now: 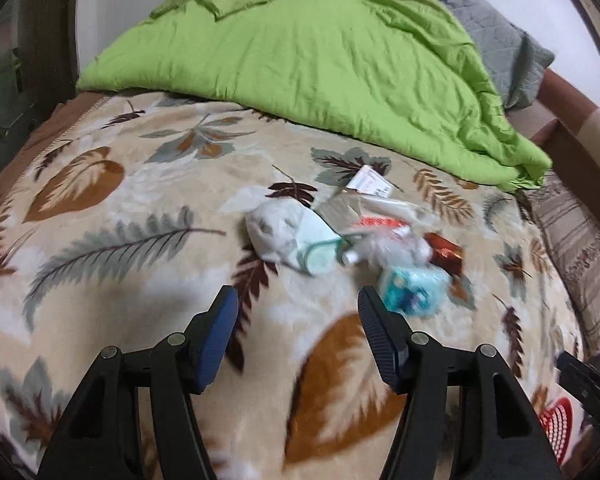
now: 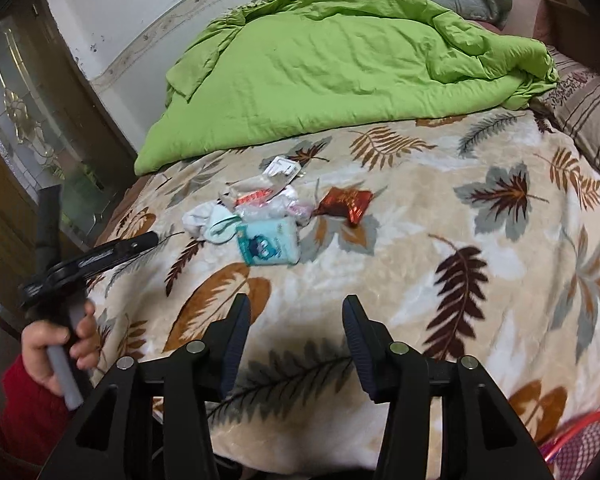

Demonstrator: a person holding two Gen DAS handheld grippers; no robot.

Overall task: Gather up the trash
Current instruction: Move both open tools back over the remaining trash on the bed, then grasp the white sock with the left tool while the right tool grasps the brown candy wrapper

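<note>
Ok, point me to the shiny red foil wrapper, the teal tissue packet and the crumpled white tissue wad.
shiny red foil wrapper (image 2: 346,202), right wrist view, middle of the foil.
teal tissue packet (image 2: 268,245), right wrist view, printed front.
crumpled white tissue wad (image 1: 274,230), left wrist view, centre.

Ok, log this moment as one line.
phase: approach | left gripper: open, empty | right gripper: open, empty | trash pile: on leaf blanket, untouched | red basket: at bed edge

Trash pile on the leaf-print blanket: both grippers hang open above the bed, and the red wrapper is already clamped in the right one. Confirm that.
Not quite. The red wrapper is not clamped: it lies on the blanket at the edge of the trash pile, as the right wrist view shows. The right gripper and left gripper do hang open and empty.
</note>
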